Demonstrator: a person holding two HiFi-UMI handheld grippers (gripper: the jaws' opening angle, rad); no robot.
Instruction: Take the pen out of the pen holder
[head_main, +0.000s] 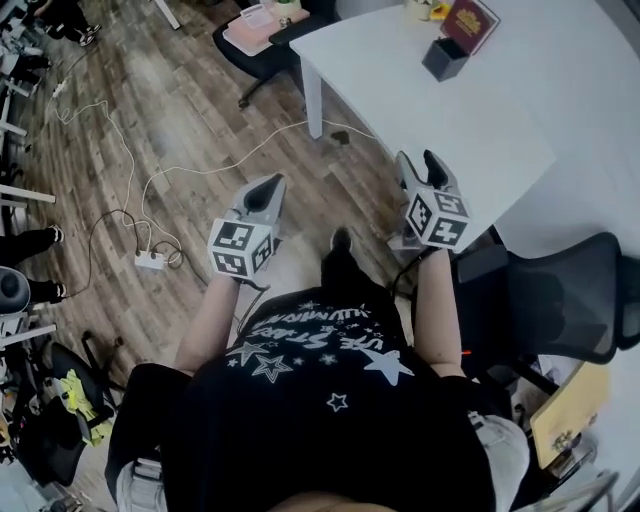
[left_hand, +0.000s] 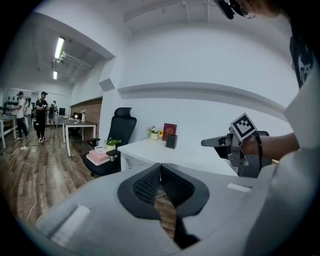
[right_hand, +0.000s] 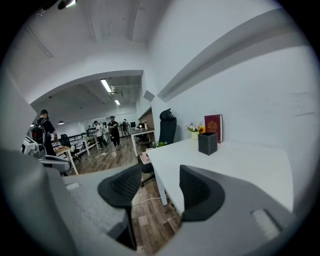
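Both tools hang near the worktop (head_main: 520, 130): left tool (head_main: 265, 190) jaws together, right tool (head_main: 420, 165) jaws apart, empty. Holder (head_main: 445, 58) stands far back by a red book (head_main: 470, 22), lettering unreadable.

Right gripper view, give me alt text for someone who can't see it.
The right gripper, jaws open and empty, points at a white table where a black pen holder stands near a red book and a flower pot. People stand in the background.
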